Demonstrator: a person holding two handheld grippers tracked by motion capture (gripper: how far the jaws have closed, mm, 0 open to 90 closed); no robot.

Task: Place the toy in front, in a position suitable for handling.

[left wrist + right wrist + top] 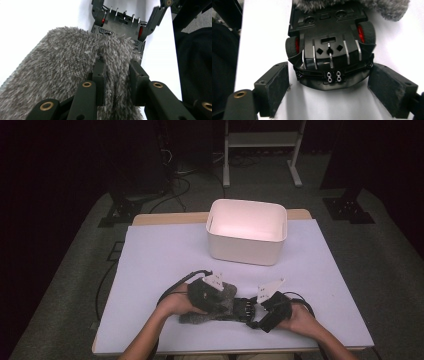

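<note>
Near the tabletop's front edge, the left gripper (116,75) pinches the shaggy grey fur cloth (62,67) to peel it off the upturned black toy car (329,47), while the right gripper (328,90) waits, jaws apart, astride its tail.

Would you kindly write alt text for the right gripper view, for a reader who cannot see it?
A black toy car lies upside down on the white table, its underside and red-hubbed wheels showing, with the right gripper open around its near end, pads clear of it. A grey furry cloth covers the car's far end.
</note>
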